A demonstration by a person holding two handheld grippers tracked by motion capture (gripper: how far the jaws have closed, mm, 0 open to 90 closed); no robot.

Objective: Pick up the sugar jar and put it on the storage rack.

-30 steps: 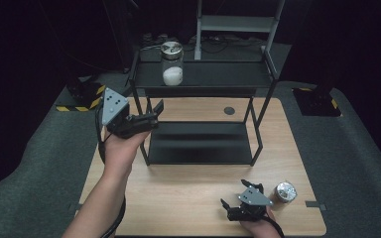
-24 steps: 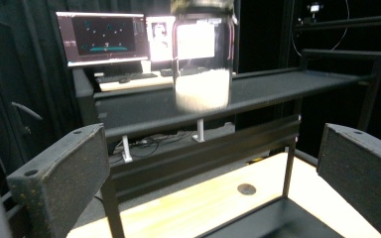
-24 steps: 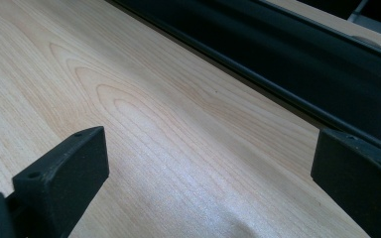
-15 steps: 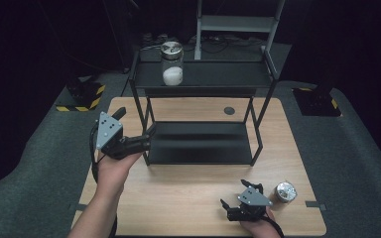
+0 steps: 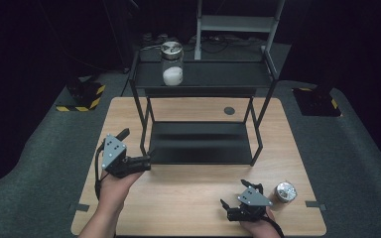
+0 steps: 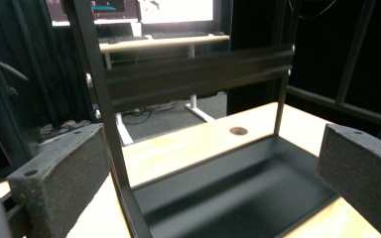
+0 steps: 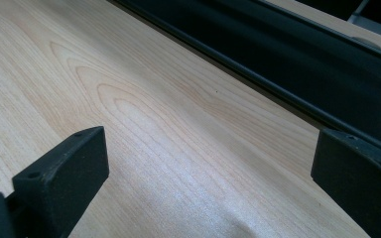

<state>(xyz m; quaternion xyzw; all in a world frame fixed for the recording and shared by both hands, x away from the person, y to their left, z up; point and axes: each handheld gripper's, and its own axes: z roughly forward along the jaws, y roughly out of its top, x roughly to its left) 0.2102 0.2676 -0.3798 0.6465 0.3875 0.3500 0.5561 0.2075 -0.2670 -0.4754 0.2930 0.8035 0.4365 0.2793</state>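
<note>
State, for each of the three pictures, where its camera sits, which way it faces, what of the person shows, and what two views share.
High view: above the table, looking forward and down; both forearms, left claw, right claw.
Left gripper view: on the left claw, facing the black rack; open jaws.
Right gripper view: on the right claw, low over the tabletop; open jaws.
Shared: all three show rack and tabletop.

A two-tier rack (image 5: 203, 144) stands at the centre of the worktop (image 5: 188, 198). A jar (image 5: 172, 63) sits on its top shelf, upper centre of the frame. At lower right a lid (image 5: 284, 191) lies just right of the right tool (image 5: 230, 210). The left tool (image 5: 141, 161) is at the rack's lower-left leg.
</note>
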